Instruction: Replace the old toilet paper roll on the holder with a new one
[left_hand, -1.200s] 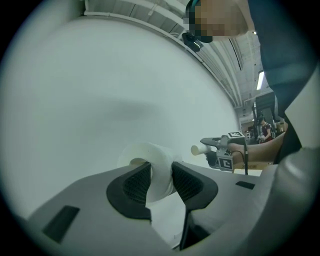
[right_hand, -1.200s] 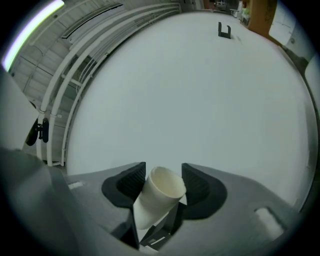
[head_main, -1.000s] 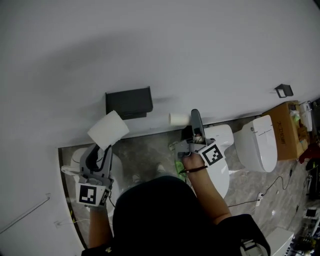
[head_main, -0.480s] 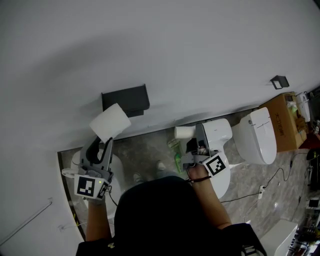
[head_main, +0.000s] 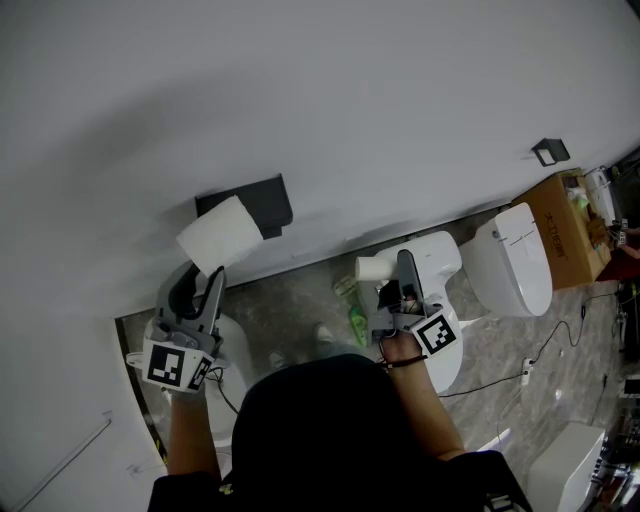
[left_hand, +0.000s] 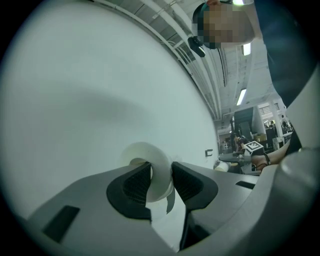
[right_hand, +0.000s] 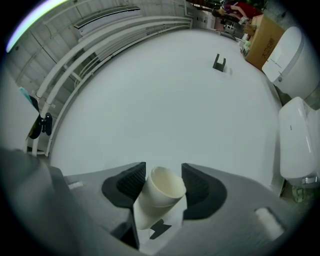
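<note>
In the head view my left gripper (head_main: 200, 280) holds a full white toilet paper roll (head_main: 218, 235) up just left of and below the black wall holder (head_main: 255, 200). Seen from the left gripper view, the left gripper (left_hand: 161, 175) is shut on the wall of the roll (left_hand: 150, 170), one jaw inside its core. My right gripper (head_main: 392, 275) is shut on the old cardboard tube (head_main: 372, 268), held low over a toilet, away from the wall. In the right gripper view the tube (right_hand: 160, 192) sits tilted between the jaws of the right gripper (right_hand: 164, 177).
Two white toilets (head_main: 440, 262) (head_main: 515, 270) stand on the grey floor to the right, with a cardboard box (head_main: 572, 232) beyond them. A green bottle (head_main: 357, 322) lies on the floor. A small black bracket (head_main: 548, 151) is fixed on the white wall. Another white fixture (head_main: 228, 345) sits under my left arm.
The left gripper has carried the new roll up closer to the black holder. The right gripper has drawn the old tube down, away from the wall and over the toilet.
</note>
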